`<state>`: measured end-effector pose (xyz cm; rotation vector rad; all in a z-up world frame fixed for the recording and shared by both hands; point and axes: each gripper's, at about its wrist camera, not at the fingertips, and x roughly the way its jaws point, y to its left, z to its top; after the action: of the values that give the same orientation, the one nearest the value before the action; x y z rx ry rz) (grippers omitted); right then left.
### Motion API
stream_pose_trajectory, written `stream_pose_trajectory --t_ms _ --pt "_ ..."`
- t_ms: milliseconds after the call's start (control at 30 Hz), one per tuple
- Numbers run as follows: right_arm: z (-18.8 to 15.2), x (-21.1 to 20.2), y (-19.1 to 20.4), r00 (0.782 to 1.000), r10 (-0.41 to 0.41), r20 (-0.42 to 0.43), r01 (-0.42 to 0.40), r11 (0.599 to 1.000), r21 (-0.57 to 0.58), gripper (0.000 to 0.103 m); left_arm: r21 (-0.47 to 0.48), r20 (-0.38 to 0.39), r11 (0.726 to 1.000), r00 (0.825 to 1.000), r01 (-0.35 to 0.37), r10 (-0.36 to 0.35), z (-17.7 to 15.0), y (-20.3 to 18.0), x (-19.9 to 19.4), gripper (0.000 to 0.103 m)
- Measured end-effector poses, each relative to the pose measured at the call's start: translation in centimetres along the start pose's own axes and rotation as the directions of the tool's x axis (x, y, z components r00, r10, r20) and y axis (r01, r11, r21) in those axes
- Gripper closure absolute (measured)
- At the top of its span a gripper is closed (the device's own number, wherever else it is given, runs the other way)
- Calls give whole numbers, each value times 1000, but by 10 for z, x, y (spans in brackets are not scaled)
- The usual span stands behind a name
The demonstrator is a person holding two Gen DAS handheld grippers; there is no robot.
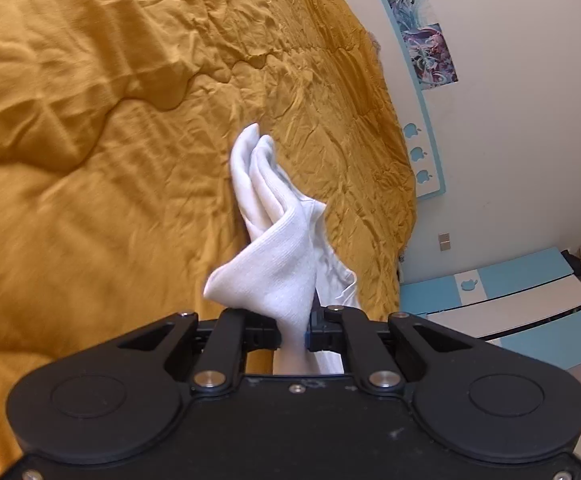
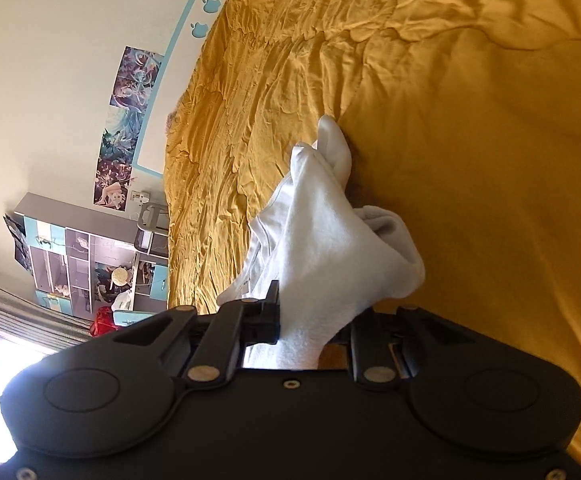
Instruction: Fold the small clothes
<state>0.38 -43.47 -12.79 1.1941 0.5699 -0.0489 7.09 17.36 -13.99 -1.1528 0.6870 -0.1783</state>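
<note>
Fingers [image 1: 278, 334] of both grippers pinch white garment [image 1: 286, 272] above yellow bedspread [image 1: 90, 120].

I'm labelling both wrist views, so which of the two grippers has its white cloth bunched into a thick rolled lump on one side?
The right gripper: its white cloth bulges into a rolled lump at right, while the left gripper holds flatter folds.

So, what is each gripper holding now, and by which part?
Left gripper and right gripper each pinch white cloth at a bunched edge; which part is unclear.
</note>
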Motion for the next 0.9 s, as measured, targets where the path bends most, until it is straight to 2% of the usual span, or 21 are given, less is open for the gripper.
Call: stream_pose_trajectory --t_ms 100,233,300,367,433,500,567,600,633,700,767,867,900 --pt "-12 -1 -26 999 -41 -13 41 998 37 89 -42 -45 996 996 -73 71 -9 28 2 95" --pt "-16 5 -49 1000 -10 -6 11 997 72 90 -19 -77 1000 997 -21 19 -9 42 4 84" --pt "-15 2 -51 1000 12 -16 -10 996 87 90 3 -99 1000 995 -20 20 -8 38 -1 77" --pt "-11 -7 -50 999 6 -47 -1 995 100 84 29 -131 999 991 -21 25 -6 31 -13 70" --pt "-7 -23 -47 997 -12 -81 21 994 111 69 69 -147 995 986 -68 77 -2 23 -30 65" --pt "-1 -44 -41 997 -60 -56 65 995 77 57 135 -89 980 983 -148 161 8 11 -52 65" --pt "9 -59 -28 993 -121 9 121 993 -13 54 205 25 955 977 -213 212 22 -4 -70 64" --pt "14 -64 -18 989 -144 44 147 987 -71 54 241 64 946 976 -218 208 30 -12 -73 61" --pt "20 -63 -6 986 -146 82 157 976 -152 53 273 80 938 977 -213 199 39 -19 -70 59" --pt "34 -50 22 983 -137 125 172 929 -327 52 320 85 928 981 -193 175 57 -33 -49 58" --pt "46 -23 44 990 -98 106 136 879 -457 50 382 88 908 984 -175 152 69 -46 -18 58" --pt "66 34 67 993 -95 76 122 781 -613 49 489 88 854 984 -178 155 81 -62 39 57" --pt "71 52 72 989 -119 91 149 747 -648 49 515 96 836 982 -188 162 83 -66 55 57"
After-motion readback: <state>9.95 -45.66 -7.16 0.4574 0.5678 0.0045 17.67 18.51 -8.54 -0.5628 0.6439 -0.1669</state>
